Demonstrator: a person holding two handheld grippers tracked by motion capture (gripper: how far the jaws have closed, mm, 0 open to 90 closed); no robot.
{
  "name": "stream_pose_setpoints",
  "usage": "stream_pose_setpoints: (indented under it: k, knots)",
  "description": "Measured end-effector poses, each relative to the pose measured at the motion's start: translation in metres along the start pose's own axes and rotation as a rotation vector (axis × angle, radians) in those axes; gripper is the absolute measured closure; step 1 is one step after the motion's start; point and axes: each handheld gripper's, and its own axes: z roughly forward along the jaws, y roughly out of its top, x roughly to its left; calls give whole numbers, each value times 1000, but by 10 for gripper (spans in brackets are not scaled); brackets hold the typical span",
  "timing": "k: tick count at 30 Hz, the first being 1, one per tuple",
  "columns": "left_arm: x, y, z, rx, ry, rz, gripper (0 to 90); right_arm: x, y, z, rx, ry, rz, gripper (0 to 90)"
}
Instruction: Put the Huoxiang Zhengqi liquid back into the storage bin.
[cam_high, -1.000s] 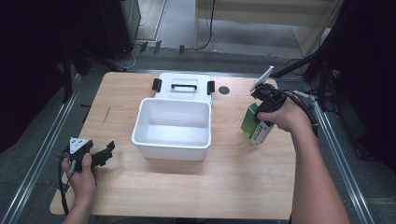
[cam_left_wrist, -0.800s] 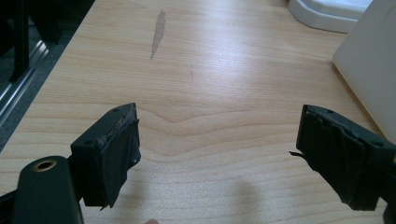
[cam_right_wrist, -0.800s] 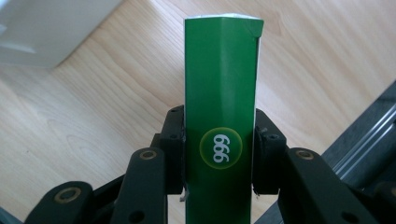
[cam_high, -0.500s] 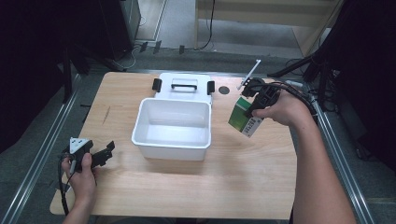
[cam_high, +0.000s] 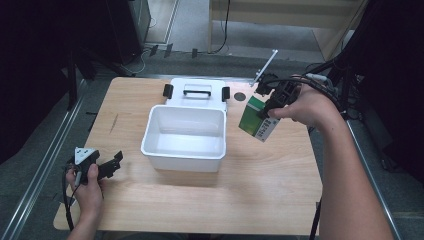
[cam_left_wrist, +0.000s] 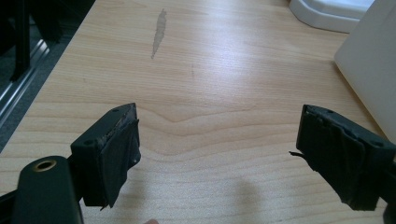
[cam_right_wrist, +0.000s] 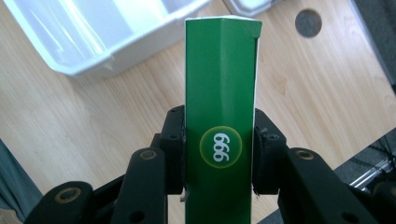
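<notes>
My right gripper (cam_high: 265, 111) clamps both jaws on the green box (cam_high: 256, 119), held tilted in the air just right of the white bin (cam_high: 184, 137). My left gripper (cam_high: 111, 165) rests wide open, well left of the bin, holding nothing.

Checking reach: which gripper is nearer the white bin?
Right. The right gripper, clamped on the green box, hovers just off the white bin; the left gripper sits farther away.

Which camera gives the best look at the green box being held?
The right gripper view: the green box stands close up between the right claw jaws, its "999" label readable. The high view shows the box small and tilted beside the white bin. The left gripper view looks at bare table.
</notes>
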Motion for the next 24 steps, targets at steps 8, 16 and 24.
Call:
stream_pose_setpoints:
  k: [8,16,24]
  knots:
    - [0,0,0,1,-1,2,145,10,24,-19,-3,-1,-43,646]
    - [0,0,0,0,-2,4,145,23,50,-29,-21,20,-99,646]
    - [0,0,0,0,-2,4,145,45,77,-35,-47,31,-176,646]
